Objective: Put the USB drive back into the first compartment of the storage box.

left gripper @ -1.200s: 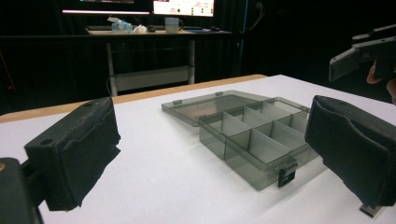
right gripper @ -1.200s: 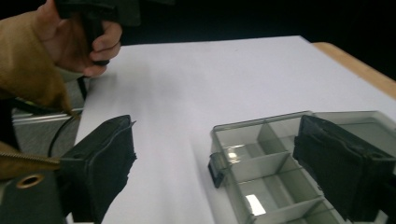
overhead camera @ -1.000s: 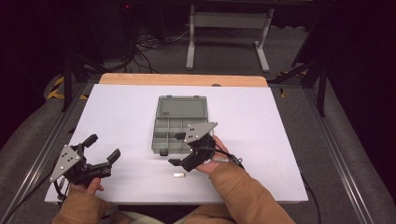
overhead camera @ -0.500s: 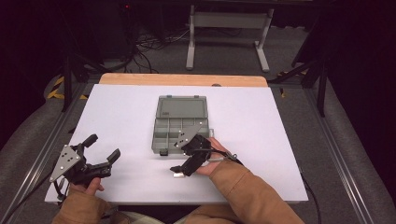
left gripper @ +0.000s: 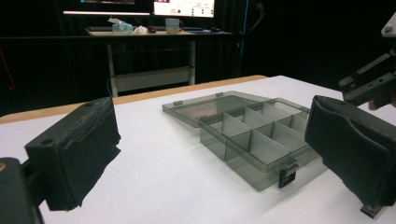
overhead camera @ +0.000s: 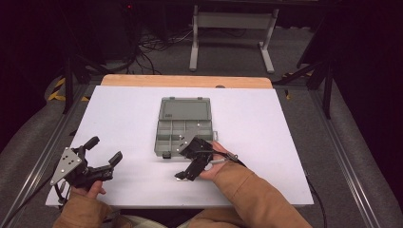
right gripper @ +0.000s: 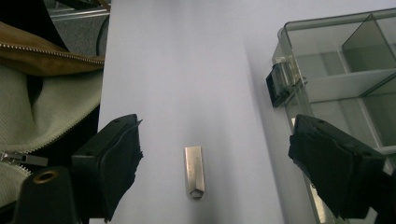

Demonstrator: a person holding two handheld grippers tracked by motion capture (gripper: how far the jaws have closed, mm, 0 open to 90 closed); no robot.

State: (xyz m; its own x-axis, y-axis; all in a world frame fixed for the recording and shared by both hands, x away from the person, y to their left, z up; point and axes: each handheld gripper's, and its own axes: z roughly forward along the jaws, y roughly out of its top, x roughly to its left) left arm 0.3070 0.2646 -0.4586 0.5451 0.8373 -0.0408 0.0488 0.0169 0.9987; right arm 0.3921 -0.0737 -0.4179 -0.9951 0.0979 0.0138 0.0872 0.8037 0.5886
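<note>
Right tool jaws apart over small metal piece, left tool open, compartment box lid open, compartments empty

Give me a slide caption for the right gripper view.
Open right gripper over a small metal piece beside the open organizer box.

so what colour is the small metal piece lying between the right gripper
Pale silver-gold metal piece, clearest in the right gripper view.

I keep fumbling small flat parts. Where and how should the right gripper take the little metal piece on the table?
Grip the metal piece across its narrow width, on its two long edges near the middle, coming straight down. It lies flat between the open right gripper jaws, long axis along them, apart from the organizer box.
</note>
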